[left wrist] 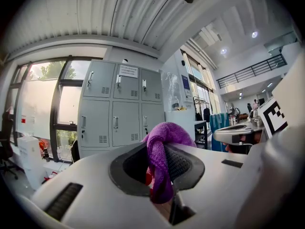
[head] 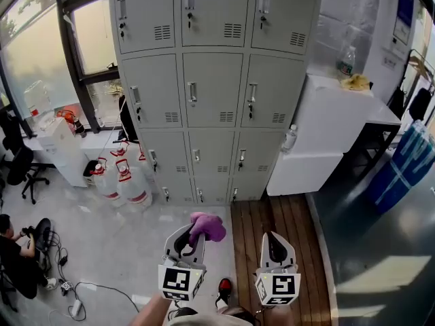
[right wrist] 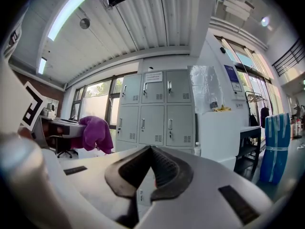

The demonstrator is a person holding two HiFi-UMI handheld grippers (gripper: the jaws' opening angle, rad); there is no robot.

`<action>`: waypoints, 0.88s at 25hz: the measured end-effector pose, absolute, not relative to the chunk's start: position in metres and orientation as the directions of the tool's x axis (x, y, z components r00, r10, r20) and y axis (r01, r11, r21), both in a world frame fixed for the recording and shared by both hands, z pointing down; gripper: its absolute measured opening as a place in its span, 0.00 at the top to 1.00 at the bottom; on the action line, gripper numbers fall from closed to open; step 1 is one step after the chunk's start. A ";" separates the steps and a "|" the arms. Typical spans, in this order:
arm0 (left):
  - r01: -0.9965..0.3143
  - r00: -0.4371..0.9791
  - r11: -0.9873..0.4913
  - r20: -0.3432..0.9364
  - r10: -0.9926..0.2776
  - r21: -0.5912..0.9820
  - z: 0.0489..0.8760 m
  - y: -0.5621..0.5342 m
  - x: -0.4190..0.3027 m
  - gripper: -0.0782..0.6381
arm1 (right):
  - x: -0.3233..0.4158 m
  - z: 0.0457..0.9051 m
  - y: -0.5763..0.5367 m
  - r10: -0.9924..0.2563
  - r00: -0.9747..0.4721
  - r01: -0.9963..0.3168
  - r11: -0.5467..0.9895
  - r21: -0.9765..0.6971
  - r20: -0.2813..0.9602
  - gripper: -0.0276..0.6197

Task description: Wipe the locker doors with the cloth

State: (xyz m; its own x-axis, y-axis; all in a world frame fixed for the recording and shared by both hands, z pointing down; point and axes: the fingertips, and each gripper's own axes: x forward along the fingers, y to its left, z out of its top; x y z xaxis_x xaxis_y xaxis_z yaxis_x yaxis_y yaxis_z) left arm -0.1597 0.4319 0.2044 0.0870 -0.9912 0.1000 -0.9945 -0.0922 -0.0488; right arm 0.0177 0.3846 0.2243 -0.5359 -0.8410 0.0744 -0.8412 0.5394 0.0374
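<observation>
Head view, lockers [head: 211, 80]: they stand well apart from both tongs, so no door is being wiped yet. You probably have to step in close first.
Head view, handles [head: 192, 92]: they stick out from each door. They could snag the cloth [head: 207, 227] as you drag it across.
Head view, right tongs [head: 275, 240]: you hold them beside the left tongs [head: 192, 234], and they touch nothing.
Left gripper view, left tongs: the jaws are clamped on a fold of the purple cloth, and the rest is bunched up over the tips.
Left gripper view, risk: only a narrow fold looks pinched, so a hard wipe could pull it free. Bare plastic could then scrape the door.
Right gripper view, right tongs: the jaw tips meet with nothing between them.
Right gripper view, cloth: it shows off to the left in the other tongs, with the lockers ahead at a distance.
</observation>
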 end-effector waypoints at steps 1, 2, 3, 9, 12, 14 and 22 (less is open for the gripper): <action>-0.994 0.088 -0.094 0.104 -0.991 -0.051 0.205 0.414 -0.158 0.78 | 0.020 0.224 0.367 -0.843 -0.533 -0.843 0.536 0.036 0.077 0.93; -0.994 0.089 -0.095 0.106 -0.990 -0.053 0.206 0.397 -0.156 0.78 | 0.021 0.224 0.349 -0.844 -0.531 -0.844 0.535 0.036 0.079 0.93; -0.994 0.090 -0.096 0.108 -0.990 -0.055 0.206 0.380 -0.154 0.78 | 0.023 0.225 0.333 -0.844 -0.531 -0.845 0.534 0.035 0.079 0.93; -0.991 0.109 -0.117 0.116 -0.987 -0.062 0.211 0.293 -0.139 0.78 | 0.042 0.232 0.252 -0.858 -0.507 -0.859 0.511 0.036 0.082 0.93; -0.990 0.117 -0.125 0.125 -0.985 -0.059 0.213 0.257 -0.136 0.78 | 0.049 0.234 0.223 -0.866 -0.491 -0.868 0.496 0.034 0.096 0.93; -0.989 0.129 -0.138 0.128 -0.983 -0.060 0.215 0.233 -0.133 0.78 | 0.053 0.238 0.204 -0.872 -0.477 -0.875 0.483 0.033 0.110 0.93; -0.978 0.198 -0.206 0.145 -0.969 -0.043 0.235 0.127 -0.120 0.78 | 0.055 0.266 0.116 -0.887 -0.442 -0.892 0.450 0.036 0.136 0.93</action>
State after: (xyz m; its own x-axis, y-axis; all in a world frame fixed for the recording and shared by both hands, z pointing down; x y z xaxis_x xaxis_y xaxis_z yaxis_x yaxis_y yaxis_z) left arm -0.1204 0.1273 0.2350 0.1981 -0.9694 0.1449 -0.9776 -0.2062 -0.0428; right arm 0.0551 0.1156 0.2657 -0.4418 -0.8868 0.1355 -0.8923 0.4500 0.0355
